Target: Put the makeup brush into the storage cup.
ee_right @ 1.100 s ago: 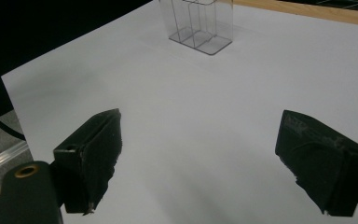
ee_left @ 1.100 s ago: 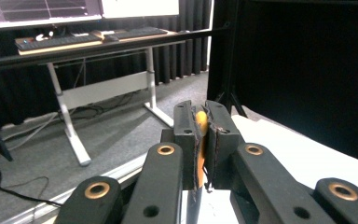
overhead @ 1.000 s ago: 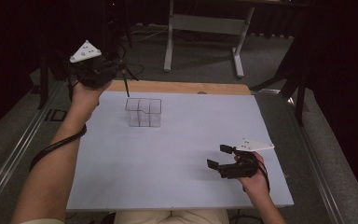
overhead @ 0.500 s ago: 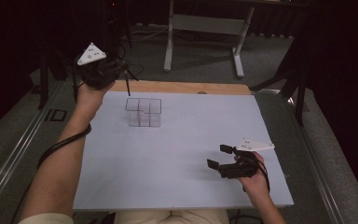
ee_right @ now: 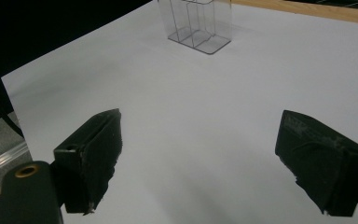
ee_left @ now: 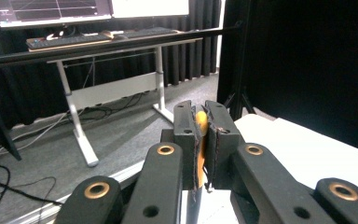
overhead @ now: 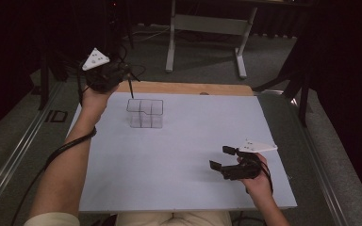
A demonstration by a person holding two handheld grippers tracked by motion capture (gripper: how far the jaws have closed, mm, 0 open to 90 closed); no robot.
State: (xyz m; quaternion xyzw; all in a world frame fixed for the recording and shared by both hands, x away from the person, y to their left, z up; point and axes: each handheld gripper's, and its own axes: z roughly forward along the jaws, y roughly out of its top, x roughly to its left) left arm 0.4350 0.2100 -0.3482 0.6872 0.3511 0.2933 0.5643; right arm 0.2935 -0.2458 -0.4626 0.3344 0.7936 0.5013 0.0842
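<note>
Fingers of the left gripper (overhead: 125, 79) pinch a thin dark stick (overhead: 131, 89) with a yellow top, hanging over the clear divided organizer's (overhead: 145, 113) back-left corner. Right gripper (overhead: 222, 158) rests low on the white surface (overhead: 188, 141), fingers wide.

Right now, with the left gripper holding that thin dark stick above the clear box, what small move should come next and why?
Probably ease the left gripper straight down. Its jaws are shut on the stick, which hangs over the far left corner of the clear compartment box, its tip about at the rim, so a short descent should seat it. The right gripper rests open, well away.
</note>
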